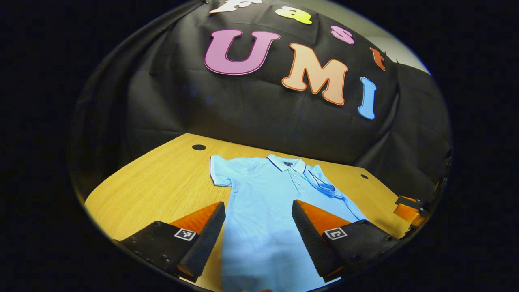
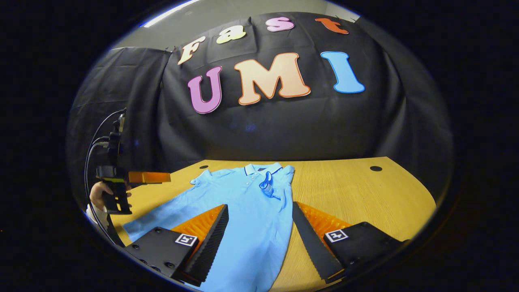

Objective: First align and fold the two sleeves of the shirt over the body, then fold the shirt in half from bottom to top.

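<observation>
A light blue polo shirt (image 1: 259,202) lies flat on the wooden table (image 1: 162,182), collar toward the booth wall. In the left gripper view one short sleeve (image 1: 221,170) is spread out to the left, and the other sleeve (image 1: 322,182) lies folded over the chest. My left gripper (image 1: 258,203) hovers open over the shirt's lower body, nothing between its fingers. In the right gripper view the shirt (image 2: 247,202) runs toward me with the folded sleeve (image 2: 267,186) near the collar. My right gripper (image 2: 260,205) stands open above the shirt's right side.
A hand holds the left gripper (image 2: 134,178) with its cables at the left of the right gripper view. The right gripper (image 1: 409,209) shows at the far right of the left gripper view. Round holes (image 2: 376,168) mark the table's far corners. Bare wood (image 2: 357,194) lies right of the shirt.
</observation>
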`<action>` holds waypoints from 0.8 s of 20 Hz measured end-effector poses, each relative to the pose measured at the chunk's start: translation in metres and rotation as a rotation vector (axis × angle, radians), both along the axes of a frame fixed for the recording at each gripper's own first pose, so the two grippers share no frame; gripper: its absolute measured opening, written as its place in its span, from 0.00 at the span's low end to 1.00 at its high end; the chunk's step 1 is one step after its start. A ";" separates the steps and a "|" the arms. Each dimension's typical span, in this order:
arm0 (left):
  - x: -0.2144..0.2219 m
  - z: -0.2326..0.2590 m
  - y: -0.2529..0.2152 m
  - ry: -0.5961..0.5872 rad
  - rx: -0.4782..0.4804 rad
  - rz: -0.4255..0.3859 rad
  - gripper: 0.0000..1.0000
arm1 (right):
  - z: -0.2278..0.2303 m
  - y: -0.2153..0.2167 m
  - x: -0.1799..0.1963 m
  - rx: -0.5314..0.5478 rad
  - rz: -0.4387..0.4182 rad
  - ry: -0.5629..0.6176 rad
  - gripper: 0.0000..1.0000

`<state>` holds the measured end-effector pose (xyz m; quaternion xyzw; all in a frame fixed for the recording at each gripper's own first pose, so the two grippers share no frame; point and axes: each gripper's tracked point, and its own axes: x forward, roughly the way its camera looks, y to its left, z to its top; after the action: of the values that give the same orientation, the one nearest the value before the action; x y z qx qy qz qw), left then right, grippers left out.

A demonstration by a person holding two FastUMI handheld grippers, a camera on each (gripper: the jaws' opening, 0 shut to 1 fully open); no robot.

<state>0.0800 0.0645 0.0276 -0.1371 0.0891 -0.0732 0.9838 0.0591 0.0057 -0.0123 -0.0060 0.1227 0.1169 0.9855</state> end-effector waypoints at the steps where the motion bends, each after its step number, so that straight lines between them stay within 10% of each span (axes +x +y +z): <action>1: 0.010 0.005 0.004 0.000 0.004 -0.006 0.99 | 0.003 -0.003 0.000 -0.012 -0.005 -0.007 0.98; 16: 0.175 -0.044 0.077 0.260 0.044 0.056 0.93 | 0.001 -0.012 -0.007 -0.061 -0.014 -0.003 0.98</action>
<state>0.2554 0.1411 -0.0159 -0.1263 0.2135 -0.0255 0.9684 0.0519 -0.0065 -0.0114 -0.0352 0.1246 0.1061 0.9859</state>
